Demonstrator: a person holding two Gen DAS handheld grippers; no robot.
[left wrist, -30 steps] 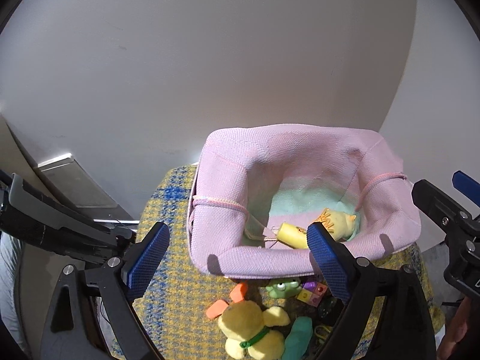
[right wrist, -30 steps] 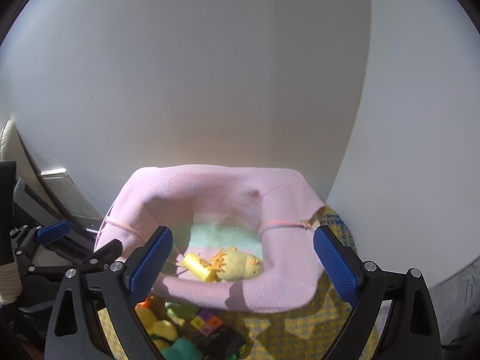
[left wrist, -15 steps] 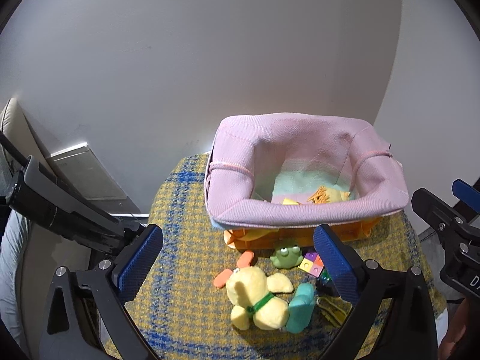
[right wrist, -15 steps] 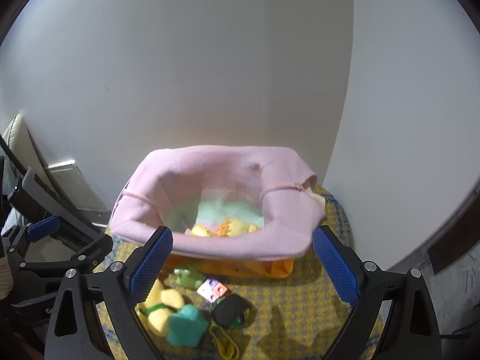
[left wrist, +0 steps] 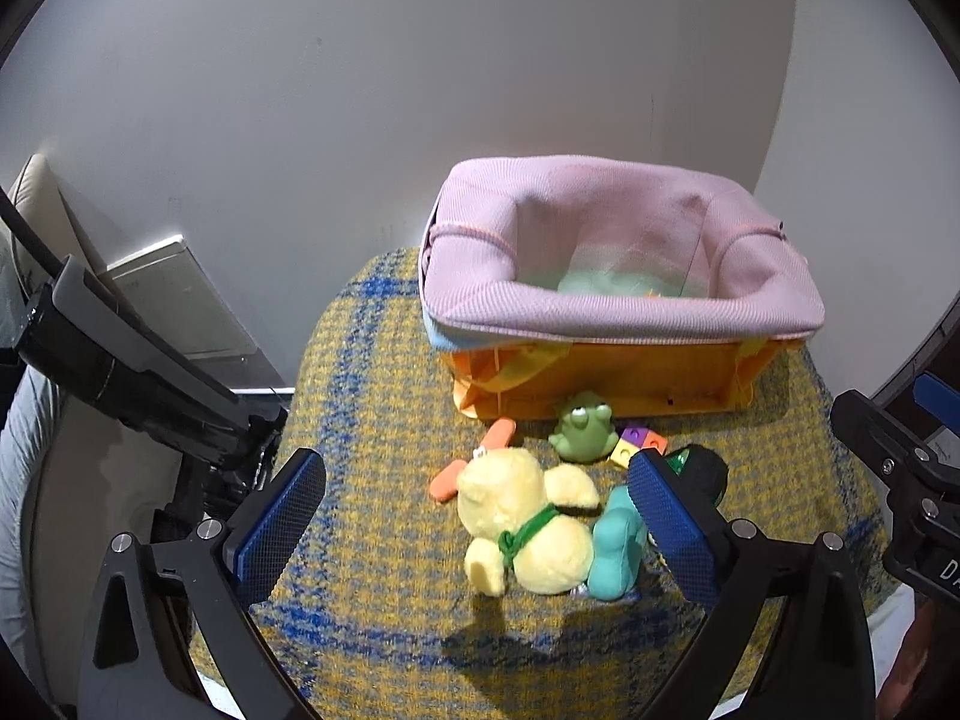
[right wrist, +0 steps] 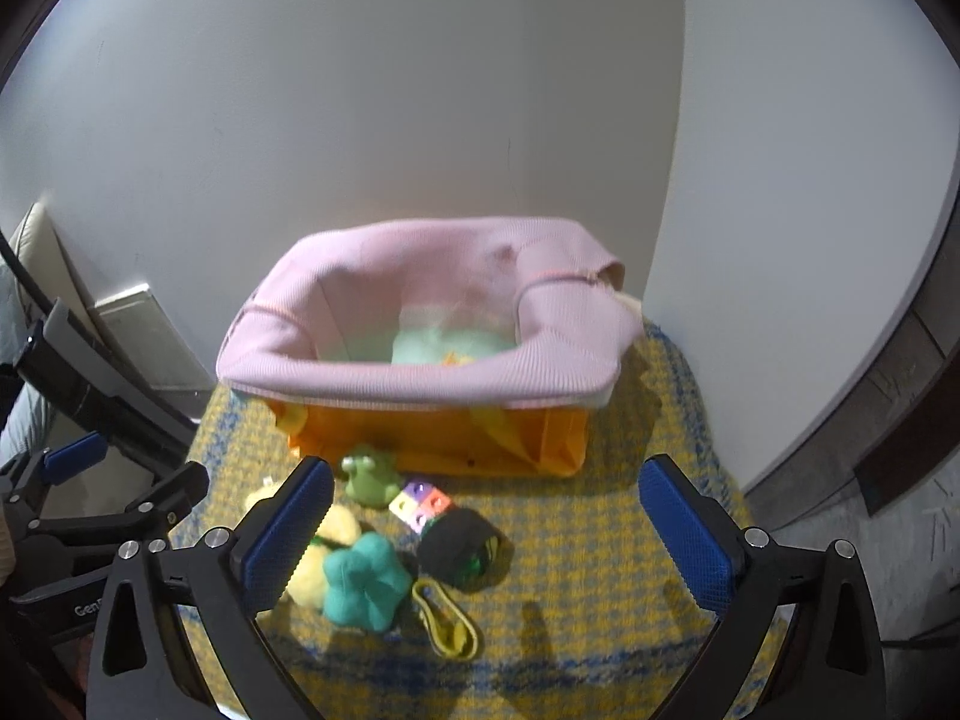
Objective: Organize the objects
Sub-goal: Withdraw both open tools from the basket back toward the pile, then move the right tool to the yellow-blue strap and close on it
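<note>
Two views share one small bench.

Left wrist view: the bench [left wrist: 384,540], covered in yellow and blue checked cloth, ends close on the left, where a black stand drops away beside it, and close behind at the pale wall. The pink-lined orange basket [left wrist: 618,306] fills the far right of the cloth, touching the wall side; the near left half of the cloth lies bare. Just before the basket sit a green frog [left wrist: 582,426], a coloured cube [left wrist: 636,447], an orange piece [left wrist: 474,462], a yellow plush dog [left wrist: 528,528], a teal plush [left wrist: 618,552] and a dark round toy [left wrist: 702,474], all crowded together. A second ago the basket filled the middle of the view and hid most toys; now it stands farther off and its orange wall shows. The left gripper [left wrist: 474,528] has its jaws spread as wide as they go, holding nothing, with the dog and teal plush seen between them below.

Right wrist view: the cloth's right edge curves away to a dark floor strip, with bare cloth at the near right. The basket [right wrist: 420,378] has likewise receded. A yellow band [right wrist: 450,618] lies near the front. The right gripper [right wrist: 486,540] is opening its jaws, now wide, gripping nothing; the toys lie below between them.
</note>
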